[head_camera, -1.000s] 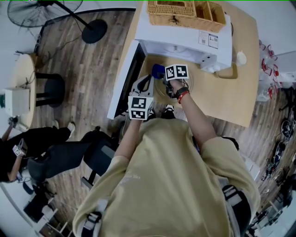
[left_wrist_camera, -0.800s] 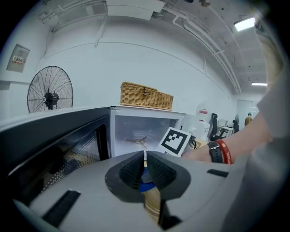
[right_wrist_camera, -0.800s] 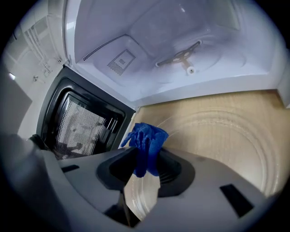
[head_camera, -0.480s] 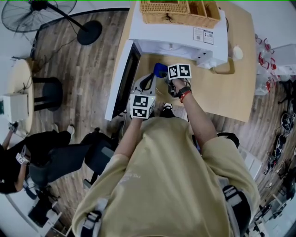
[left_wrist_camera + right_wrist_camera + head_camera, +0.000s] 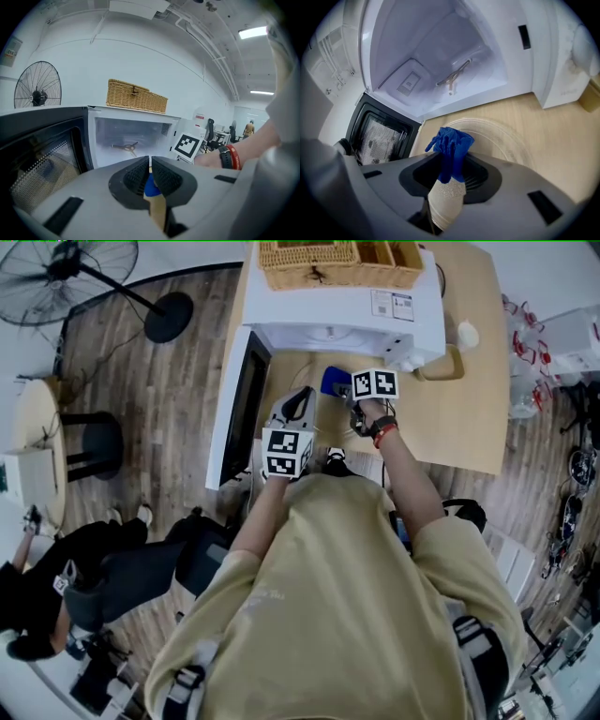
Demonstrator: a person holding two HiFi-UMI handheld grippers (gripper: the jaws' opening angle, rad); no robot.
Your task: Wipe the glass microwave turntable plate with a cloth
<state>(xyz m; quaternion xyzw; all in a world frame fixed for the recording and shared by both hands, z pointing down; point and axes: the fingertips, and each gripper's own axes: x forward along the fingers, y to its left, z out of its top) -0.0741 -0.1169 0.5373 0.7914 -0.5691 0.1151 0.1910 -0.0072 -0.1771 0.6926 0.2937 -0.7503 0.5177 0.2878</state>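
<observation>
The clear glass turntable plate (image 5: 508, 140) lies flat on the wooden table (image 5: 562, 136) in front of the open microwave (image 5: 337, 315). My right gripper (image 5: 451, 161) is shut on a blue cloth (image 5: 451, 143), which sticks out past the jaws over the plate's near left part. In the head view the blue cloth (image 5: 335, 381) shows just ahead of the right gripper (image 5: 349, 395). To the left and nearer me is my left gripper (image 5: 298, 409). In its own view the left gripper (image 5: 150, 164) has its jaws together, with nothing seen held.
The microwave door (image 5: 232, 418) hangs open to the left. Inside the cavity sits the bare turntable ring (image 5: 452, 79). A wicker basket (image 5: 337, 261) rests on top of the microwave. A seated person (image 5: 84, 568) and a standing fan (image 5: 75, 263) are at the left.
The right gripper has moved a little to the right along the microwave's front with the cloth in it. The left gripper has hardly moved. The head camera has shifted.
</observation>
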